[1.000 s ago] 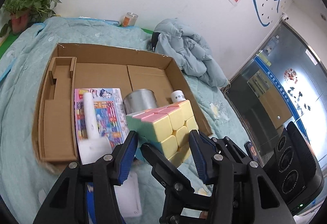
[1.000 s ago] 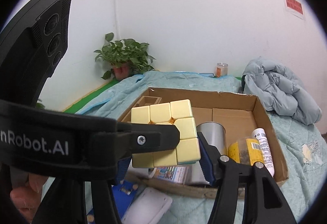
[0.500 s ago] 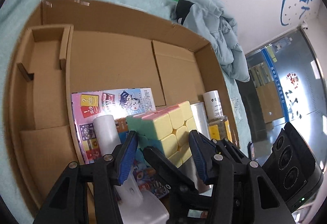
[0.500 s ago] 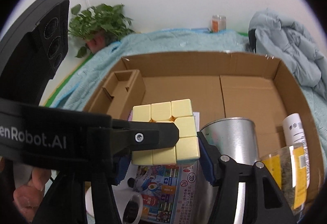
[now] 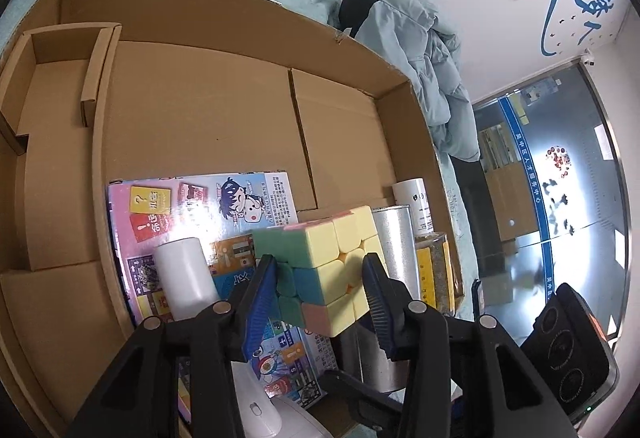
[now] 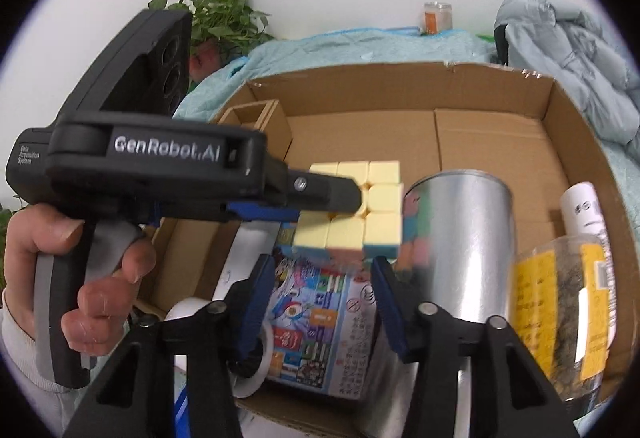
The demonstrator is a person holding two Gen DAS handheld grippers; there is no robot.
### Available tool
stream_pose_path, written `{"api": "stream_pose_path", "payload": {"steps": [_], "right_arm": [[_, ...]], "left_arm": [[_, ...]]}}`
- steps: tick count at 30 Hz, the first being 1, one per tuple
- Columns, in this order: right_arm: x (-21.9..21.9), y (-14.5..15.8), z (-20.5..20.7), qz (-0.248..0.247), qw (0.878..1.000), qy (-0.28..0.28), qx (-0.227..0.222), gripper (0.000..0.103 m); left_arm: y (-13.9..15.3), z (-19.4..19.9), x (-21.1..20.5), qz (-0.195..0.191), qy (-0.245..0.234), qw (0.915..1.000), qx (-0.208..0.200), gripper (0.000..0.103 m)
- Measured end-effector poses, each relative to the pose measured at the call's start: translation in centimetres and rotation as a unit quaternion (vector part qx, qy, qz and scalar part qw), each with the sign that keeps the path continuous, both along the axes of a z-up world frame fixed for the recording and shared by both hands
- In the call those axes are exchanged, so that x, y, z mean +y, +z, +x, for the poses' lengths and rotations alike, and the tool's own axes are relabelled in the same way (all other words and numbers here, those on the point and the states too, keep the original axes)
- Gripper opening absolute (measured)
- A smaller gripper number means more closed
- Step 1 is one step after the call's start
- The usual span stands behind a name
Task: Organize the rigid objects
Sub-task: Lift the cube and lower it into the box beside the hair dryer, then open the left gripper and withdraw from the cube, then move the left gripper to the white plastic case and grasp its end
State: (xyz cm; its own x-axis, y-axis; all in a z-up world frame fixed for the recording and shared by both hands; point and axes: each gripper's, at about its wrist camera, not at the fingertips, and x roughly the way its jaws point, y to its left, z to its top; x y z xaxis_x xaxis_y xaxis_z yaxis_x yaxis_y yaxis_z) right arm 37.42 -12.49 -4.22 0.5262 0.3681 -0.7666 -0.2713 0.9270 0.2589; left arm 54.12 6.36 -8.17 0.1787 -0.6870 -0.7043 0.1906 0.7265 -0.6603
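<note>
Gripping the pastel cube [image 5: 338,266], left hand-held gripper [image 5: 320,278] just closed tighter; right hand-held gripper [image 6: 320,286] closing too, nothing between.

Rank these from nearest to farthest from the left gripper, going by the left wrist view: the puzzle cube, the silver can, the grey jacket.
1. Puzzle cube: between the left gripper fingers, over the cardboard box.
2. Silver can: just behind the cube, to its right, inside the box.
3. Grey jacket: outside the box, beyond its far right corner.
</note>
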Motion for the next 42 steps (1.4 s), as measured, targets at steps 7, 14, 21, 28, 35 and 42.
{"api": "stream_pose_path", "payload": {"steps": [7, 14, 21, 28, 35, 42], "right_arm": [[-1.0, 3.5, -5.6, -0.01, 0.995, -0.004, -0.103, 0.1], [-2.8, 3.4, -11.3, -0.008, 0.995, -0.008, -0.102, 0.103], [-1.0, -0.4, -15.8, 0.04, 0.995, 0.093, -0.019, 0.103], [-0.7, -3.8, -17.3, 0.057, 0.994, 0.08, 0.046, 0.102], [-0.5, -6.6, -15.8, -0.005, 0.997, 0.04, 0.07, 0.084], [2.3, -6.7, -14.1, 0.009, 0.998, 0.039, 0.054, 0.084]], "left_arm": [[6.9, -6.1, 1.1, 0.078, 0.053, 0.9834, -0.155, 0.09], [11.1, -18.0, 3.0, 0.191, 0.144, 0.9358, -0.259, 0.103], [3.9, -25.4, 6.6, 0.154, 0.17, 0.9656, -0.122, 0.102], [-0.5, -29.0, 5.8, 0.172, 0.147, 0.9682, -0.107, 0.102], [0.6, -29.1, 3.4, 0.195, 0.154, 0.9606, -0.125, 0.096], [2.7, -31.7, 4.9, 0.227, 0.209, 0.9413, -0.136, 0.097]]}}
